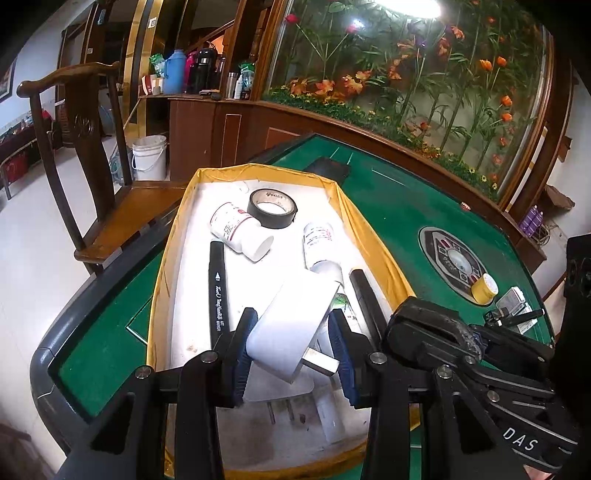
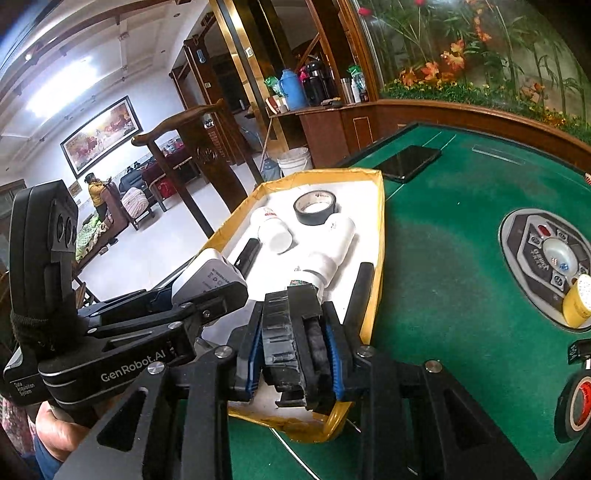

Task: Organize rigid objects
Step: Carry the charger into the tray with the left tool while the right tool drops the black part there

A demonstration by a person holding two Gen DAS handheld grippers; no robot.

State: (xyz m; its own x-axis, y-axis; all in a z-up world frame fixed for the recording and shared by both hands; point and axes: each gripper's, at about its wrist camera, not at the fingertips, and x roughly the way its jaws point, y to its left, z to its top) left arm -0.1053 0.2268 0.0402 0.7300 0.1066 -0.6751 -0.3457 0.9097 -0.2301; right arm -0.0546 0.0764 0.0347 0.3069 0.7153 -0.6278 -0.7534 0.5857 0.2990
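Left gripper [image 1: 291, 343] angled down over tray [image 1: 177, 236], jaws grasping white charger [image 1: 288, 328]; right gripper [image 2: 295, 350] alongside, clenching black clip [image 2: 284, 339].

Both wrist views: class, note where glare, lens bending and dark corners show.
Left wrist view: a ceiling lamp burns out to white at the top edge, and the green table curves with the lens. Right wrist view: ceiling lights flare white, the corners go black, and the yellow-edged box bows.
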